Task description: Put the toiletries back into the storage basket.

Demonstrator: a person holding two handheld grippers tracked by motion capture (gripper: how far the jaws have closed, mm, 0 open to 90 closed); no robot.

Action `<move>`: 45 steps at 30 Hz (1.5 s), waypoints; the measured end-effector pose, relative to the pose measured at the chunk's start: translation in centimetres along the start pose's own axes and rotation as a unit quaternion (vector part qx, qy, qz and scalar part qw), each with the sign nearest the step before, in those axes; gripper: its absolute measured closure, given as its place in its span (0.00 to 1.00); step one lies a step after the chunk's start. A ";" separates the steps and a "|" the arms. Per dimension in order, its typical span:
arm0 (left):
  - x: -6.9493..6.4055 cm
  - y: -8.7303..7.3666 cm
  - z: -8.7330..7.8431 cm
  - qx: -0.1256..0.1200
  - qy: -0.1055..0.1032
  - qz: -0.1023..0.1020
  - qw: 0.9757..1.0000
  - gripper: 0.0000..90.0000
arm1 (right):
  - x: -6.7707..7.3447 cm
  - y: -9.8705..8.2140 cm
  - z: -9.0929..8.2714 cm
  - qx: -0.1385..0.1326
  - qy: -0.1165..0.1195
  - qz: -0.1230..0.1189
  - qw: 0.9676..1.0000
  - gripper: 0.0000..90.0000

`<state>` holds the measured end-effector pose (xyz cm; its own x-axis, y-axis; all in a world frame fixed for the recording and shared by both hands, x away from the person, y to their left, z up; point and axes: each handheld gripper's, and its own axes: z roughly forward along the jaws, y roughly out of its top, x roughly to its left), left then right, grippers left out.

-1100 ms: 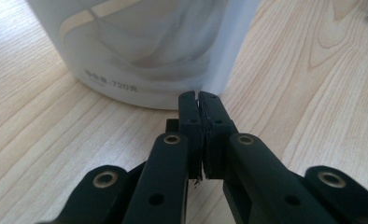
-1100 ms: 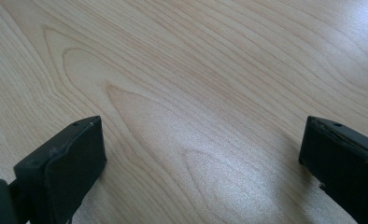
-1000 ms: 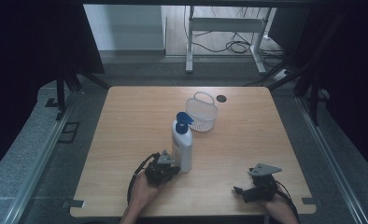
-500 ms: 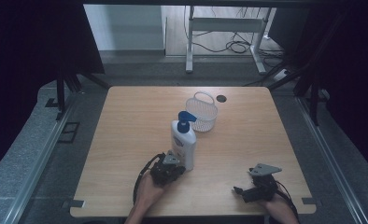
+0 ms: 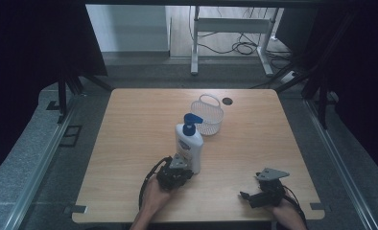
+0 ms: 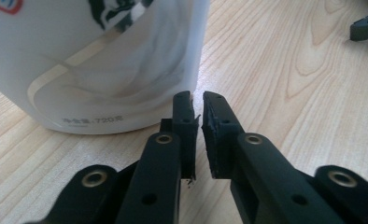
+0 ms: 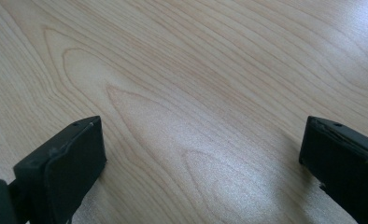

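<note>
Left claw [image 6: 198, 100]: jaws just parting a crack, nothing between, beside upright white plastic blue-pump bottle [image 5: 189, 146]; grasp pending; right claw [image 7: 201, 154] released.

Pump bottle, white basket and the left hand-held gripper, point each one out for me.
pump bottle [image 5: 189, 143], high view, on its white body below the blue pump.
white basket [image 5: 207, 125], high view, on its mesh front wall.
left hand-held gripper [image 6: 199, 100], left gripper view, midway between its black tips.
</note>
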<state>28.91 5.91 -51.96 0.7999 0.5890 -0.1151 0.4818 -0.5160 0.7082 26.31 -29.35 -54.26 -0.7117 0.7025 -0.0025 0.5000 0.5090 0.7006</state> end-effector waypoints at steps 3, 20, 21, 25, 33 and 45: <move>-0.2 0.0 -0.2 0.001 0.000 0.002 1.000 0.88 | 0.0 0.0 0.0 0.000 0.000 0.000 1.000 0.00; -1.0 -0.6 -2.1 0.000 0.011 0.008 1.000 0.65 | 0.0 0.0 0.0 0.000 -0.001 0.002 1.000 0.00; -1.1 -0.7 -2.2 0.001 0.011 0.008 1.000 0.64 | 0.0 0.0 0.0 0.000 0.000 0.002 1.000 0.00; -1.1 -1.0 -2.6 0.006 0.010 0.006 1.000 0.59 | 0.0 0.0 0.0 0.000 -0.001 0.002 1.000 0.00; -1.3 -2.0 -3.4 0.001 0.009 -0.008 1.000 0.47 | 0.0 0.0 0.0 0.001 0.001 0.001 1.000 0.00; -1.6 -3.6 -4.1 0.003 0.005 -0.033 0.999 0.32 | 0.3 0.3 -0.1 0.004 0.001 -0.011 1.000 0.00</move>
<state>24.42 9.37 -51.43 0.7635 0.6271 -0.1543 0.5350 -0.4804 0.6950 26.18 -29.11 -53.98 -0.7237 0.6899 -0.0155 0.4882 0.5278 0.6950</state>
